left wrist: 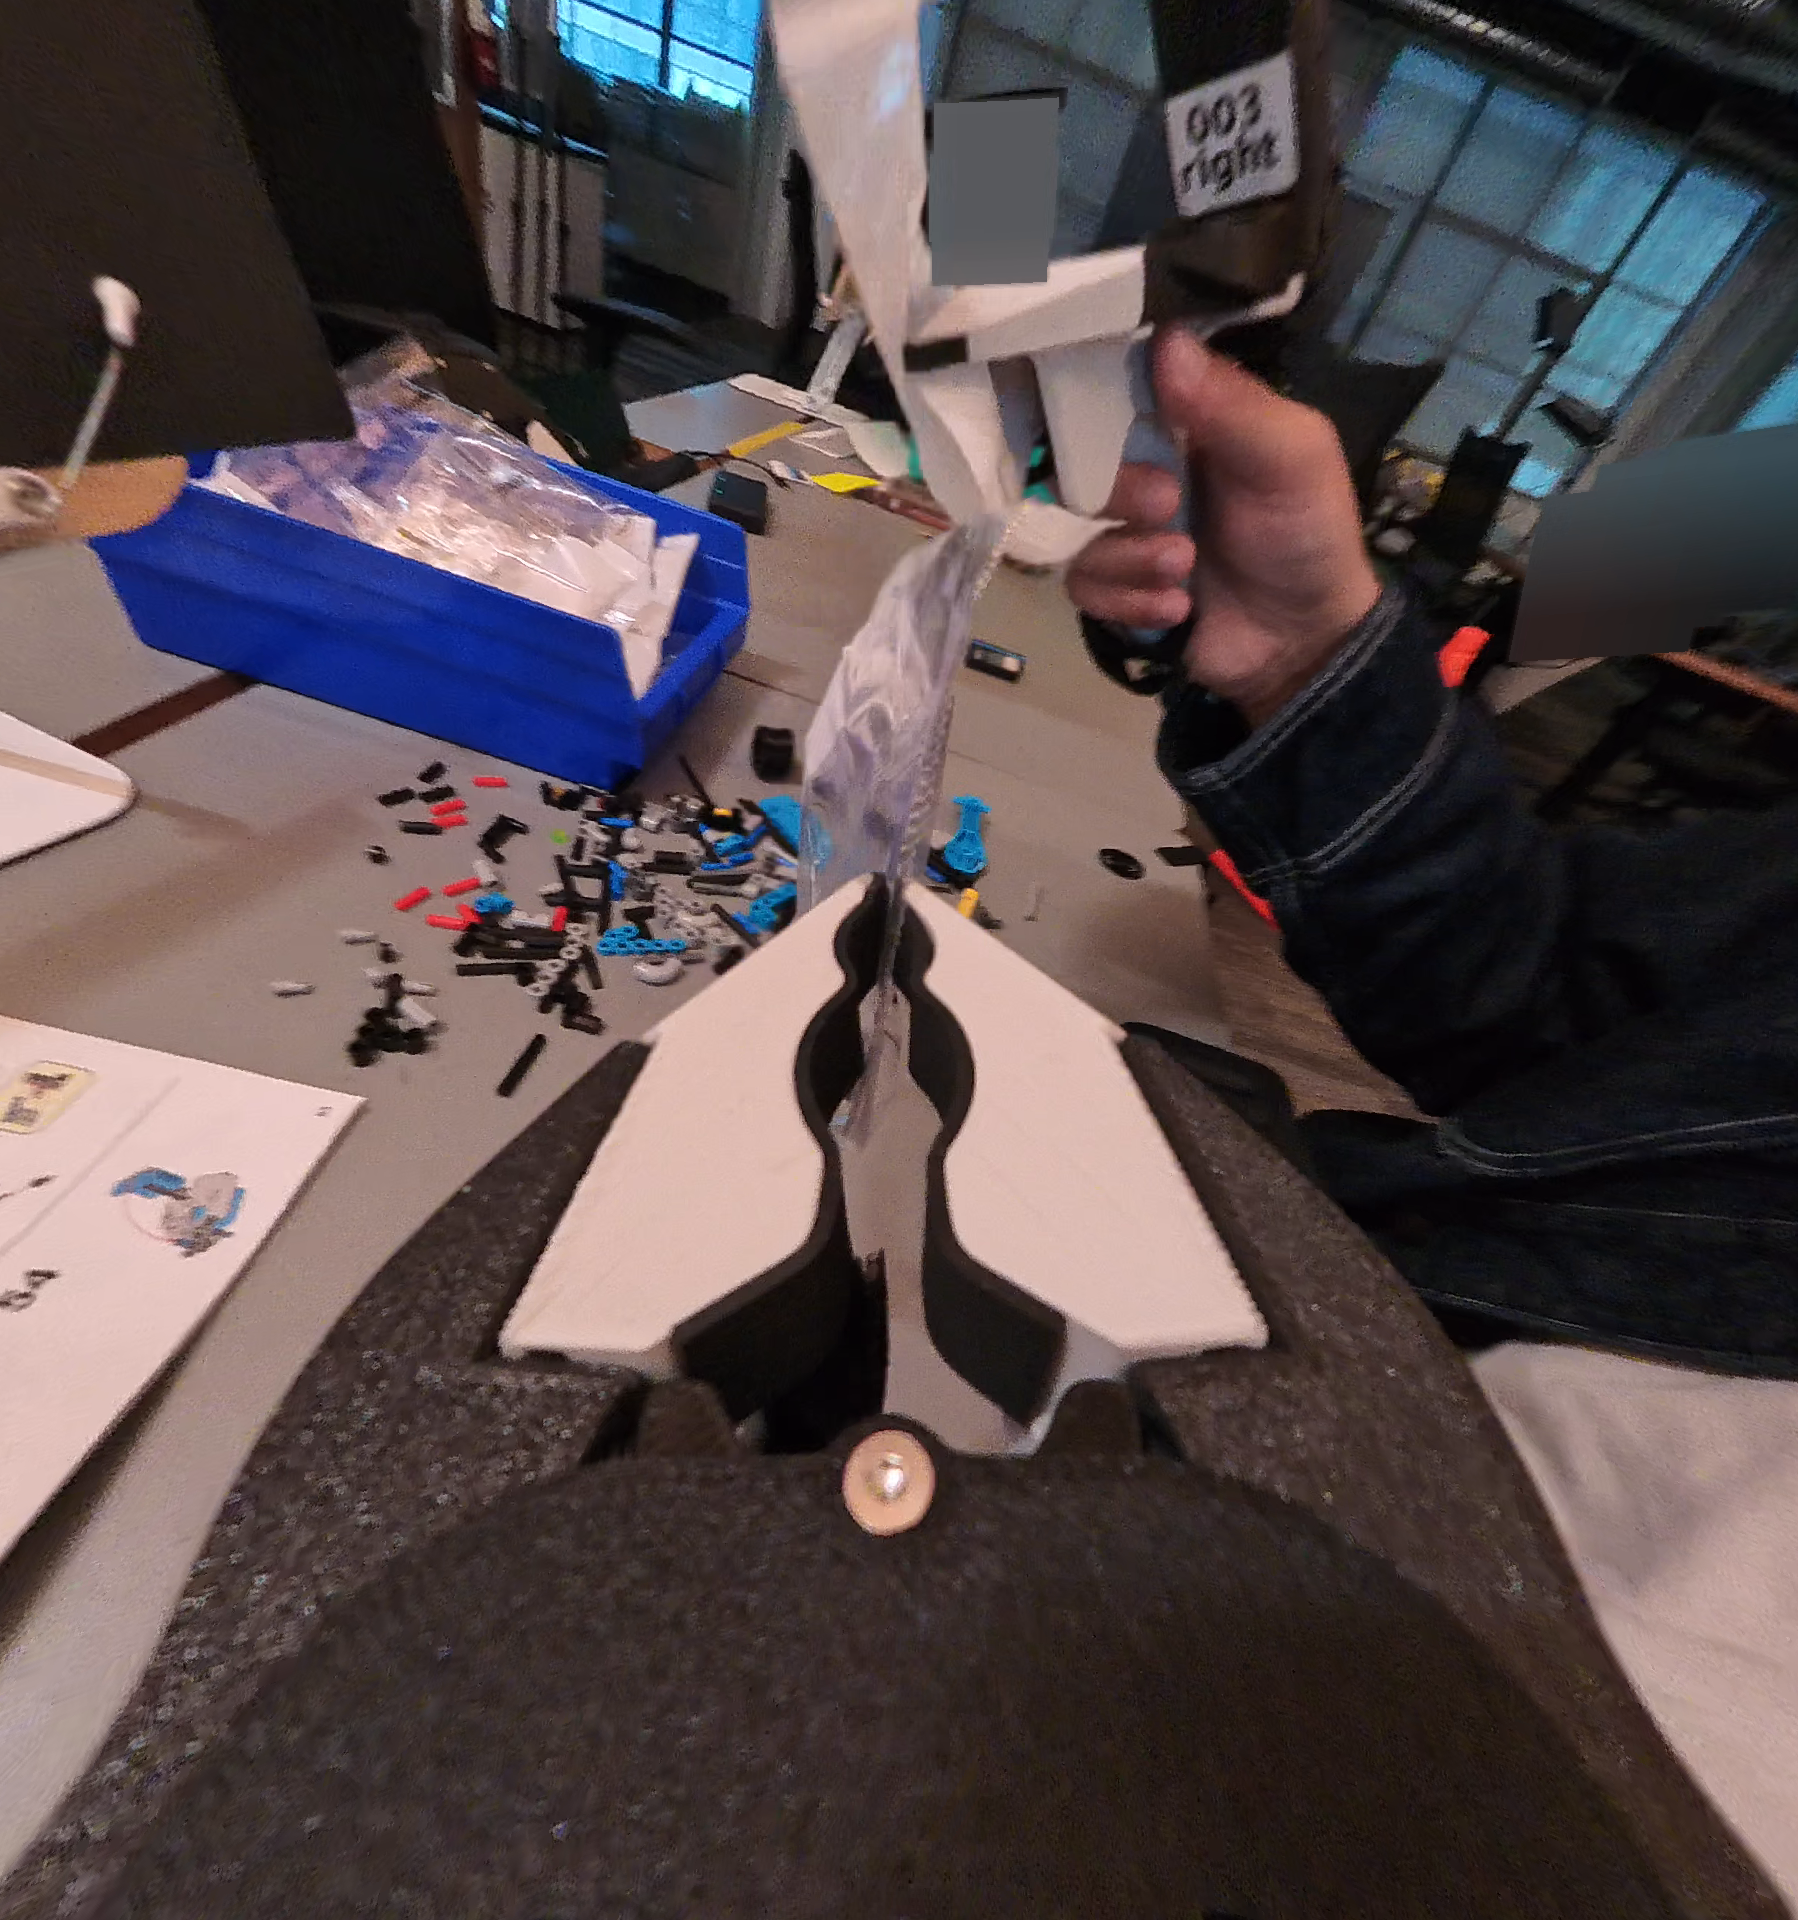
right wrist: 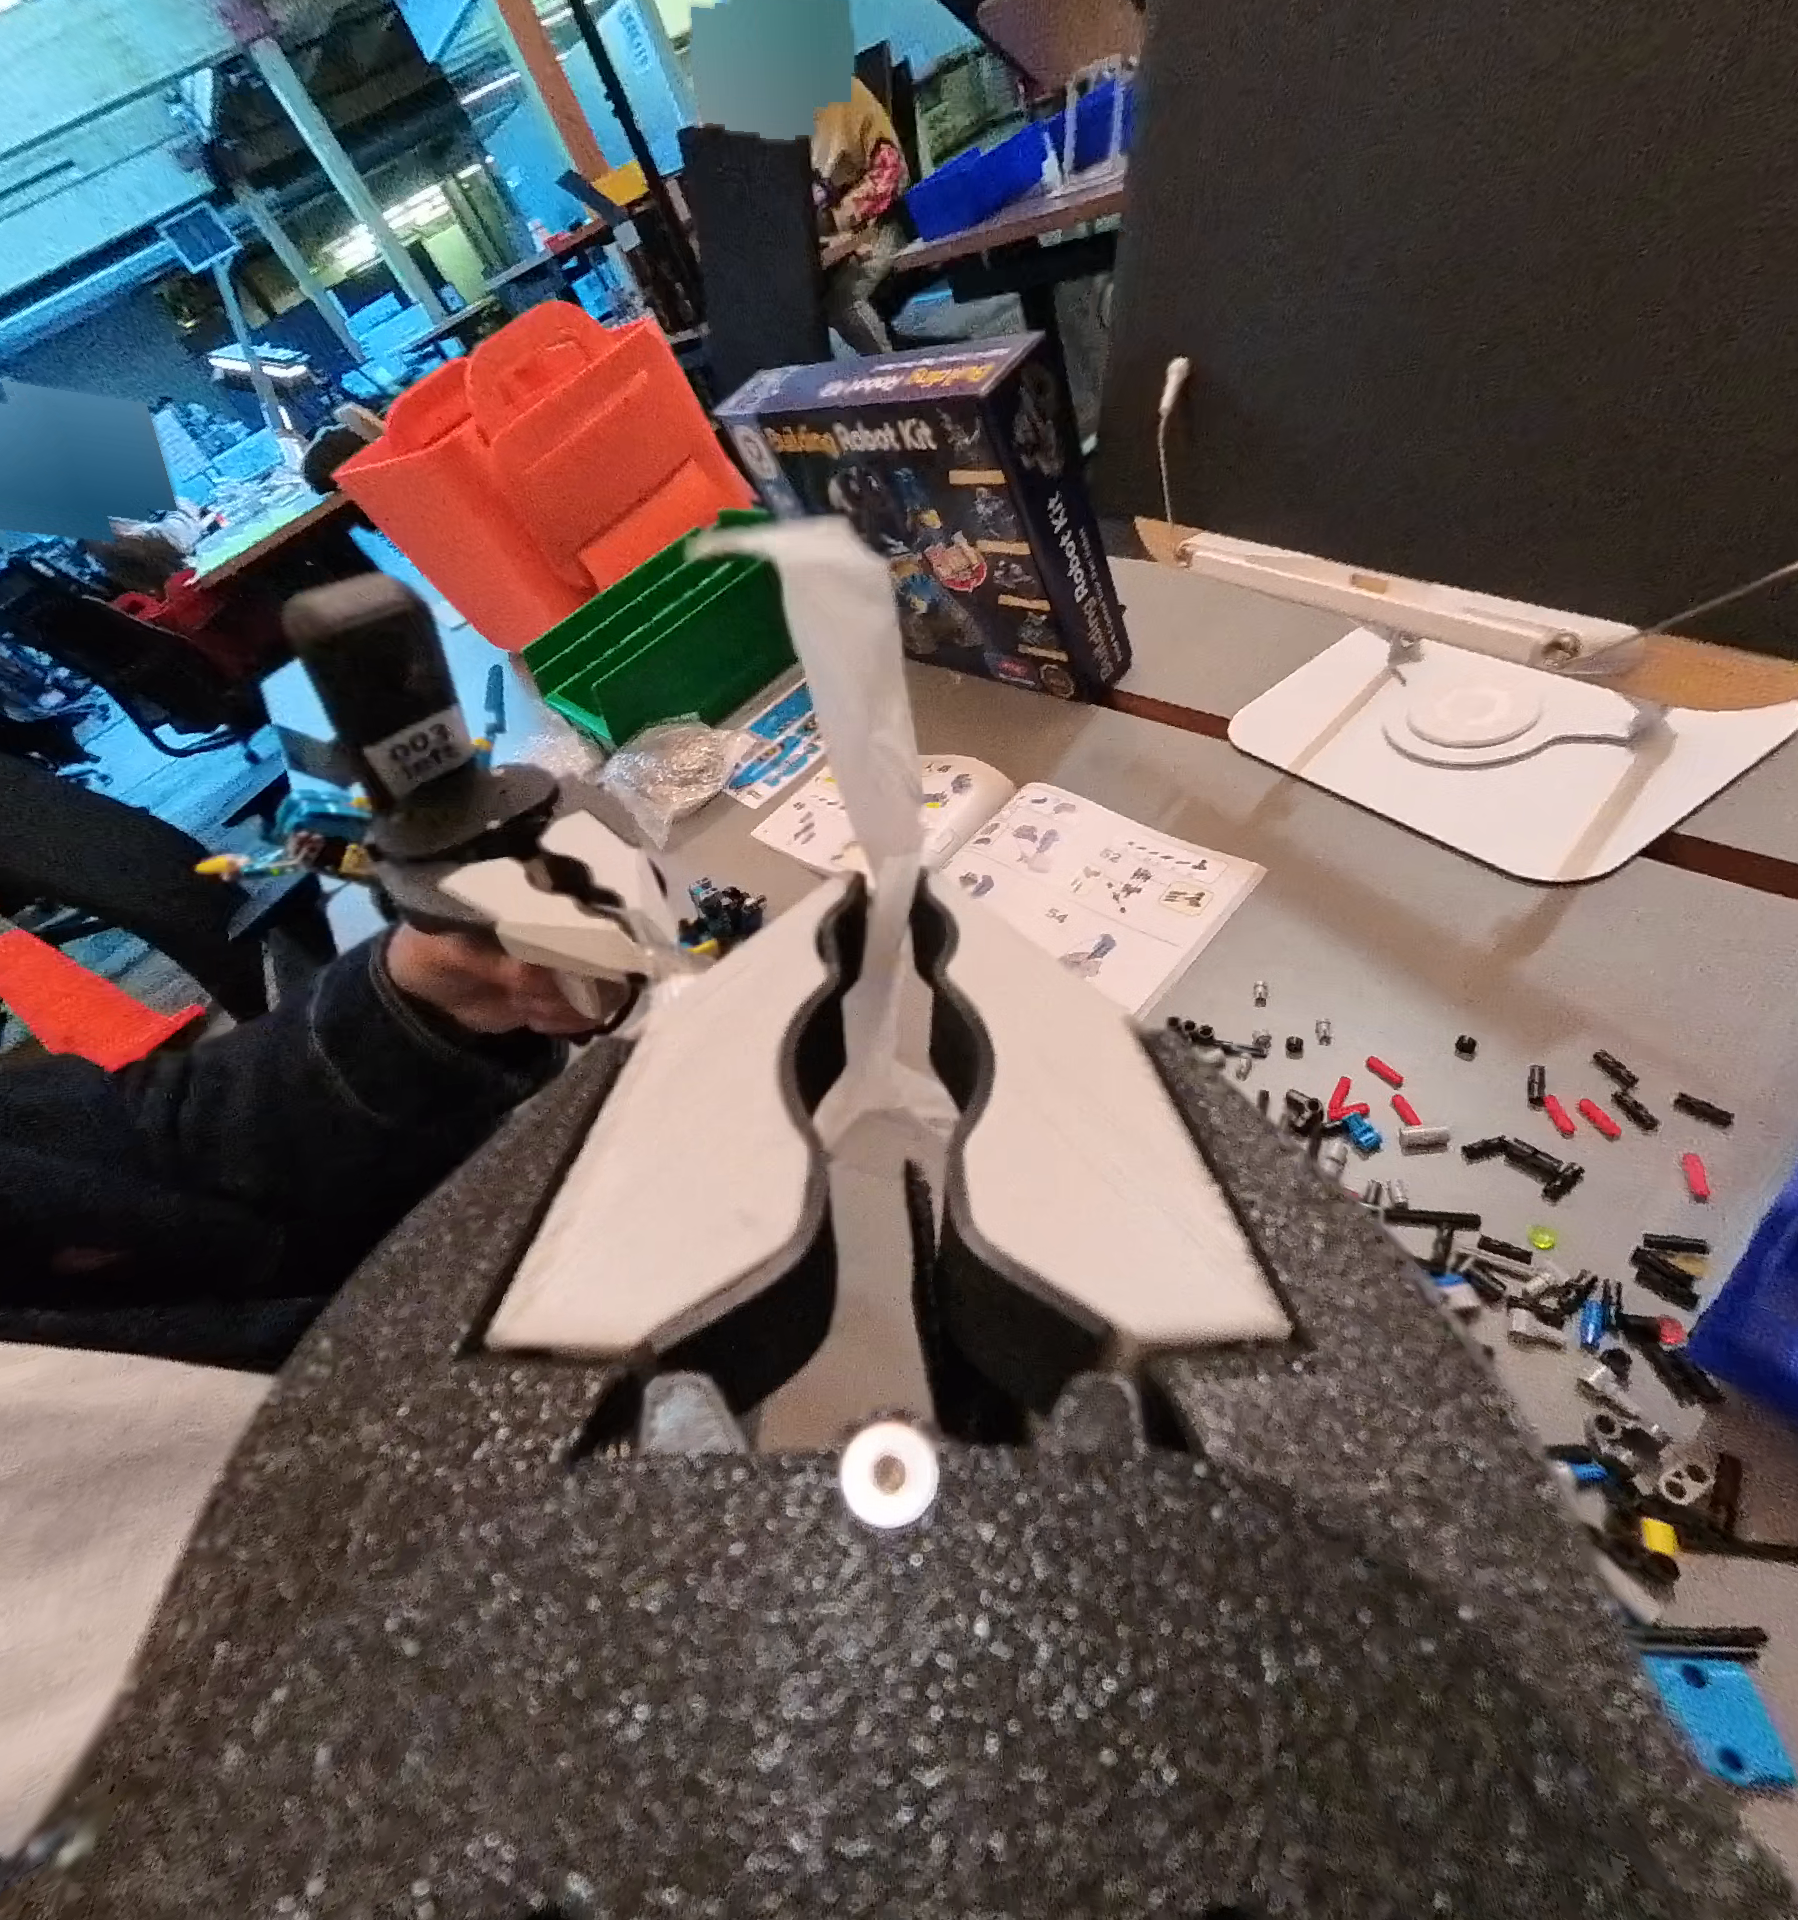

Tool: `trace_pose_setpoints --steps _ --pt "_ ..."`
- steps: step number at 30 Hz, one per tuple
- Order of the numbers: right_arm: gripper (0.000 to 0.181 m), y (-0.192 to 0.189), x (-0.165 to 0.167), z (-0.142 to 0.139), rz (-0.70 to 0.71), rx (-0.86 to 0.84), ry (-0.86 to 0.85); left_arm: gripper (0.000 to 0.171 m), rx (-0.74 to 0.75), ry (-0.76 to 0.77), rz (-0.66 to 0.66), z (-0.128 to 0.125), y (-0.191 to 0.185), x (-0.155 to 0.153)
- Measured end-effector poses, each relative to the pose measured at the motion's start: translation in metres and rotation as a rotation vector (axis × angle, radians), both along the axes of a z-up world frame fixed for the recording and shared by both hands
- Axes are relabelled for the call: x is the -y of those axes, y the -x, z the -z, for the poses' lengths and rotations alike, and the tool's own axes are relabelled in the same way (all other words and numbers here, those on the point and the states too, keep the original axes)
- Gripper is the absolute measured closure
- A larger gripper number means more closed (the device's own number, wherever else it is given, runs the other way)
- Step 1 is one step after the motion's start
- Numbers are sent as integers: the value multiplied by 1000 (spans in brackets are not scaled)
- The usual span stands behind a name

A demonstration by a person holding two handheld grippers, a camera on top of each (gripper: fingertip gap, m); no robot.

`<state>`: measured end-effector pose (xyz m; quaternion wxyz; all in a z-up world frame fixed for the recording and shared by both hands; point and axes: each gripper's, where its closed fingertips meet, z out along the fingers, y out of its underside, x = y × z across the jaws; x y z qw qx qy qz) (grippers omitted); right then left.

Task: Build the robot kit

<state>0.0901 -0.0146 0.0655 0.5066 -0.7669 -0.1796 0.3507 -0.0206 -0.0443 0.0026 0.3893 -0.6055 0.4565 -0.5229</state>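
Note:
My left gripper (left wrist: 887, 894) is shut on the lower end of a clear plastic bag (left wrist: 884, 707) and holds it above the grey table (left wrist: 251, 769). The bag stretches up to my right gripper (left wrist: 988, 520), which a hand (left wrist: 1259, 540) holds higher up. In the right wrist view my right gripper (right wrist: 887, 894) is shut on the same bag (right wrist: 853, 675), and a pale strip of it rises past the fingertips. The left gripper (right wrist: 656, 951) shows just left of it, close by, pinching the bag. A pile of small black, red and blue building parts (left wrist: 583, 894) lies on the table below.
A blue bin (left wrist: 407, 623) with clear bags stands behind the parts. An instruction booklet (right wrist: 1082, 873) lies open. A kit box (right wrist: 957, 520), an orange bag (right wrist: 542, 488), a green bin (right wrist: 666, 644) and a white stand base (right wrist: 1497, 748) stand along the back. A dark panel (right wrist: 1497, 312) walls the right.

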Motion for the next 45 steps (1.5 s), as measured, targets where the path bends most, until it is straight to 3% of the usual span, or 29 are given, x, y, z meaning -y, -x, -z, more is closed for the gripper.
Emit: trace_pose_setpoints --steps 3,5,9,10,13,21,25,28,30,31,35,40,45 --pt "141 -16 -2 0 -11 6 -121 171 18 106 51 -8 6 -1" --pt "131 -24 8 1 -70 -34 -224 171 42 148 75 -13 9 -2" --pt "106 -17 19 31 -203 -201 -245 171 70 195 116 -17 13 -2" --pt "108 -13 16 43 -217 -204 -200 171 59 192 111 -15 13 -4" --pt "144 -3 20 50 -280 -238 -204 171 27 191 76 -8 11 -11" --pt "169 15 28 70 -351 -91 -161 171 5 197 41 0 6 -21" --pt "161 28 27 81 -371 -76 -127 171 -11 176 84 -1 -11 -11" --pt "160 26 21 89 -339 -41 -105 171 -24 141 91 -3 -15 -10" --pt "181 9 8 91 -230 4 -129 171 -34 115 68 -3 -11 -15" --pt "181 1 6 89 -199 7 -146 171 -37 110 52 -3 -8 -19" --pt "181 -9 26 66 -310 -195 -127 171 -27 117 29 -3 3 -33" --pt "181 -2 30 63 -353 -246 -114 170 7 104 -5 -7 5 -45" --pt "181 -11 21 51 -333 -438 -85 133 64 149 8 -2 5 -43"
